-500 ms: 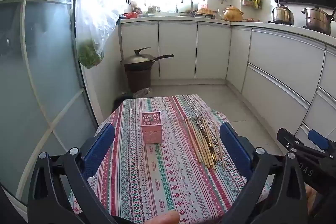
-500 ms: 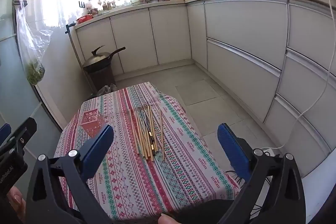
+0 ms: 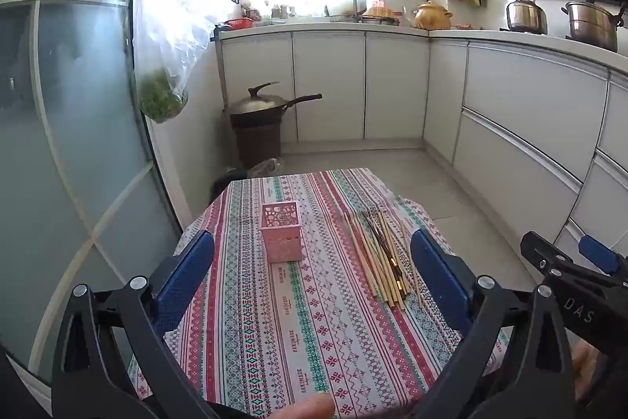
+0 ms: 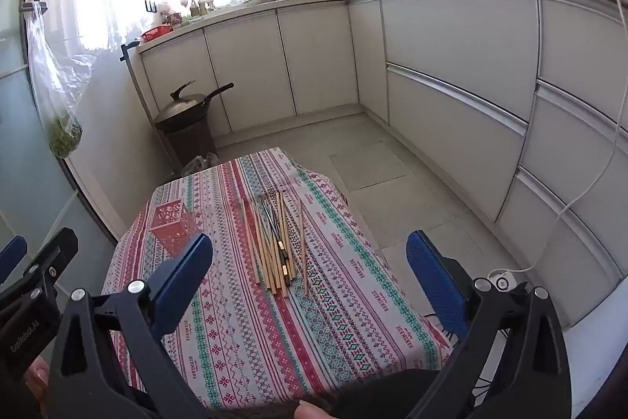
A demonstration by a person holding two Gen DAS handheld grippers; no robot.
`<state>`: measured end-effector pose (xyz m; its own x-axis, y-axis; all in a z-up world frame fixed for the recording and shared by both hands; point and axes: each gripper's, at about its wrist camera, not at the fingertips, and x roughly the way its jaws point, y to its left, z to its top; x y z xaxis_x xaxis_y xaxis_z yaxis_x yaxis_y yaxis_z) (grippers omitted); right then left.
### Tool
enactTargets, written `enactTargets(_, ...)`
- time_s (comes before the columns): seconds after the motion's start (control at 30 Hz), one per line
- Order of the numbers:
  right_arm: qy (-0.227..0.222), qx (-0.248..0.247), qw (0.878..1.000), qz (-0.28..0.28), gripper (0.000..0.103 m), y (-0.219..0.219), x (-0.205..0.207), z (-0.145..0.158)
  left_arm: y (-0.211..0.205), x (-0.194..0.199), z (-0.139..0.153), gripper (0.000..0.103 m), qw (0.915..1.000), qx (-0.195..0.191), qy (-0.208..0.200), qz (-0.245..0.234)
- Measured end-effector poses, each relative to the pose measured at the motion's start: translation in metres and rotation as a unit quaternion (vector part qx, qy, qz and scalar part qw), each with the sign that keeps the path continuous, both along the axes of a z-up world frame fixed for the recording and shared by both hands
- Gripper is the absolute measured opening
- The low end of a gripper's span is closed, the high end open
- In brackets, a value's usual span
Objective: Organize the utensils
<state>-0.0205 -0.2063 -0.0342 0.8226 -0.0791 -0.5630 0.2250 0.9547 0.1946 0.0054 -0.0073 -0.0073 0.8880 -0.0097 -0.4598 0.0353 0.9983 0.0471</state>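
Observation:
A pink openwork holder (image 3: 281,237) stands upright on the patterned tablecloth (image 3: 314,332); it also shows in the right wrist view (image 4: 172,228). A bundle of wooden chopsticks (image 3: 382,258) lies flat to its right, and also shows in the right wrist view (image 4: 272,242). One chopstick (image 4: 302,246) lies apart at the right. My left gripper (image 3: 312,266) is open and empty, held above the table's near half. My right gripper (image 4: 310,268) is open and empty, above the near end of the chopsticks.
A small table with the cloth stands on a tiled kitchen floor (image 4: 392,175). White cabinets (image 4: 451,65) run along the back and right. A wok on a dark bin (image 3: 259,128) stands beyond the table. A plastic bag of greens (image 3: 163,81) hangs on the glass door at the left.
Both grippers have shifted slightly; the views are nearly the same. Nothing on the table has moved.

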Motion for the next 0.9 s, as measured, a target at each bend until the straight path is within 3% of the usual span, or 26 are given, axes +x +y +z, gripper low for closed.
enactTargets(0.9,0.011,-0.002,1.0,0.013,0.096,-0.0001,0.0039,0.001,0.0048,0.0033,-0.0056,0.096,0.9999,-0.006,0.009,0.001)
